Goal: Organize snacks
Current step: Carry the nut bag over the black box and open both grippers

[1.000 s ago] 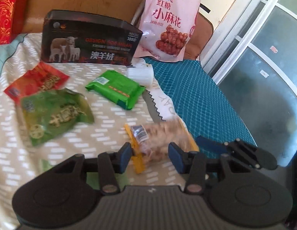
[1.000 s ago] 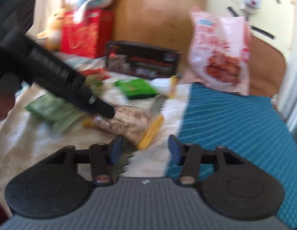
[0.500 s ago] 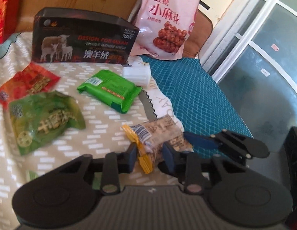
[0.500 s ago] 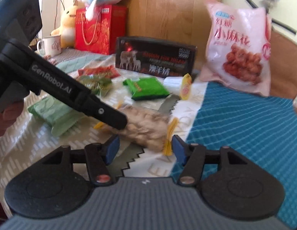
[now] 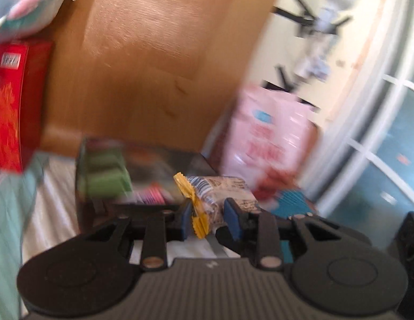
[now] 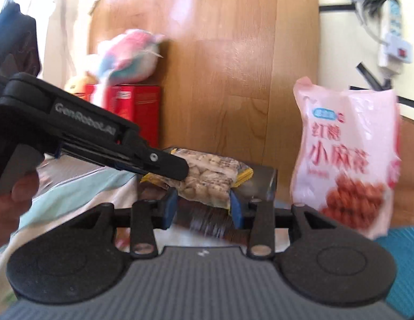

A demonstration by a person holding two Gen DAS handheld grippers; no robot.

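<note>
- The left gripper [image 5: 208,214] is clamped on one end of a clear snack packet [image 5: 220,194] with yellow crimped ends; its blue pads press on the packet just above the lower centre of the left wrist view.
- In the right wrist view the same packet [image 6: 207,178] sits at mid-frame, lifted clear of the bedding, with the left gripper [image 6: 180,169] reaching in from the left edge and biting its near end.
- The right gripper [image 6: 202,205] has its jaws closing, the lower part of the packet between them (whether the pads press yet, I cannot tell; they look to touch its sides).
- A hand [image 6: 12,202] grips the left tool's handle at the left edge.
- Behind the packet stands a dark box [image 6: 260,184], seen open from the left wrist view with green packs [image 5: 105,178] inside at centre left.
- A pink snack bag [image 6: 348,160] stands upright on the right, against a wooden board [image 6: 233,80].
- A red box [image 6: 134,109] with a plush toy [image 6: 129,53] on top sits in the upper left.
- Both views are blurred.
</note>
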